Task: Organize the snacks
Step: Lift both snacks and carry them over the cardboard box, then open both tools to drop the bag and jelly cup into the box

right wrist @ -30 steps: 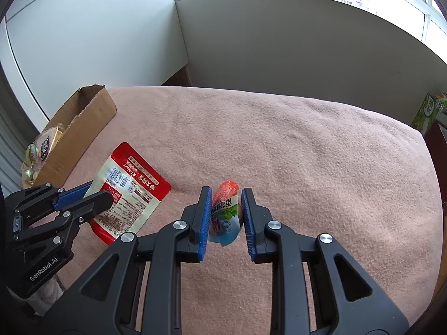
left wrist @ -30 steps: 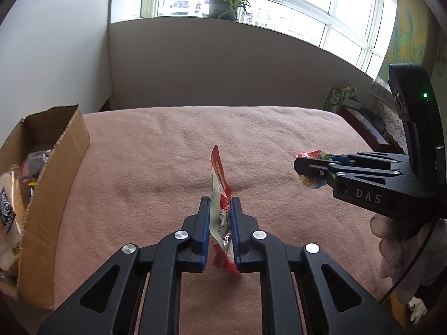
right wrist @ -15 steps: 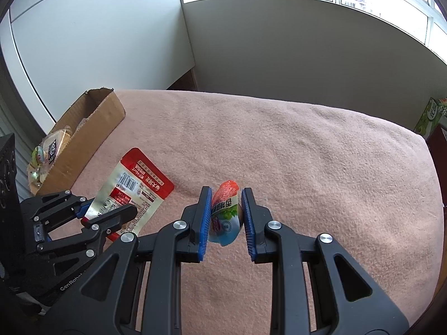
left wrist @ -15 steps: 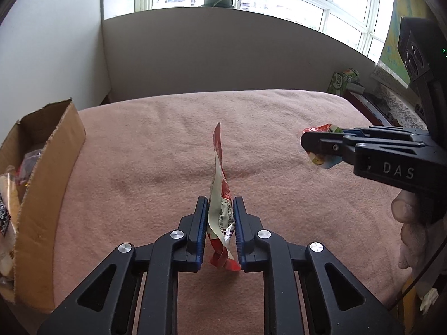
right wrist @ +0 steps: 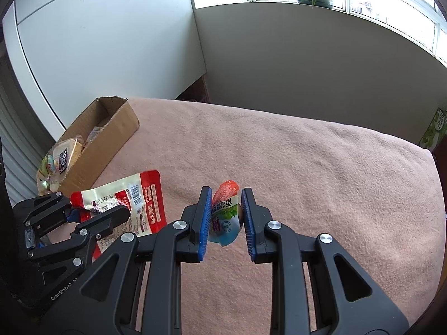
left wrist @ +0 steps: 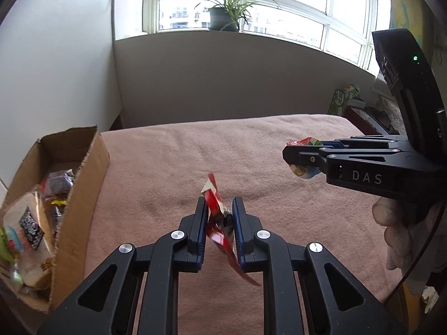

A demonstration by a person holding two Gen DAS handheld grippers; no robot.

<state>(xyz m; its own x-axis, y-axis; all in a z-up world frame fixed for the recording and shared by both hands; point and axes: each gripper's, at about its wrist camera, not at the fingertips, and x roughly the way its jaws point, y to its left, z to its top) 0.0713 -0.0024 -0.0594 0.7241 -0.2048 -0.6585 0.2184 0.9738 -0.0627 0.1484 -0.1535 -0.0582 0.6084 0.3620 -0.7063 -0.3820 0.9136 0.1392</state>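
The left tongs pinch a red and white snack pouch between their blue pads, which sit a little apart with the pouch slanting across the gap, its top corner poking up past the tips and its lower edge hanging down toward the pink blanket. From the other camera, the same pouch shows its printed back with a barcode, held at one end by the left tongs low on the near left, the rest of it sticking out to the right above the blanket.

The right tongs are closed on a small orange, white and blue snack packet. Their blue pads press its two sides, and the orange top stands up beyond the tips. In the left camera's view these tongs reach in from the right, held in a white-gloved hand, with the packet showing above and below the black fingers. Both tongs are held above the blanket, the right ones farther off and to the right of the left ones.

A cardboard box sits open at the left edge of the blanket, with wrapped snacks piled inside it. In the right camera's view, the box lies beyond the left tongs, at the far left.

A potted plant stands on the windowsill behind.
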